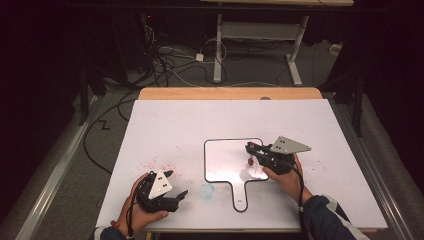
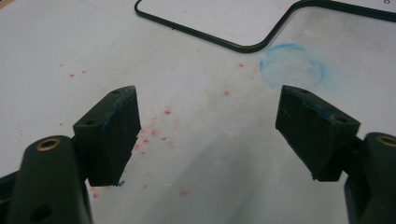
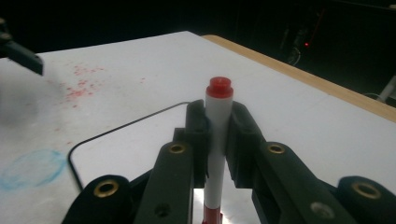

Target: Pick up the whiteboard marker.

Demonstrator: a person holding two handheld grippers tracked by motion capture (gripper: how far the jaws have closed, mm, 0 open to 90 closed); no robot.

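Black pads of my left tongs (image 2: 208,135) stand wide apart with nothing between them, hovering low over the white tabletop (image 2: 56,42). In the high view I see these left tongs (image 1: 176,187) near the front edge, held in my left hand (image 1: 142,212), jaws pointing toward the right. Just under and ahead of them the sheet carries scattered red specks (image 2: 159,130), and a little farther on a smudged blue ring (image 2: 293,65) is drawn on the surface, close to the handle of the small whiteboard (image 2: 224,18).

Farther in, my right tongs (image 3: 218,135) are clamped on a white marker (image 3: 217,140) with a red cap (image 3: 219,87); the pads press its barrel from both sides and the marker stands roughly upright between them. From above, the right tongs (image 1: 252,150) sit over the right part of the whiteboard (image 1: 225,160), a white panel with a thin black rim and a short handle pointing toward me. The marker (image 1: 250,161) hangs just above the board's surface; I cannot tell whether its tip touches. My right hand (image 1: 285,177) holds the tool from the board's right edge.

Beyond the white sheet, the tabletop's wooden far edge (image 1: 230,93) shows, then cables (image 1: 165,60) lie on the dark floor.
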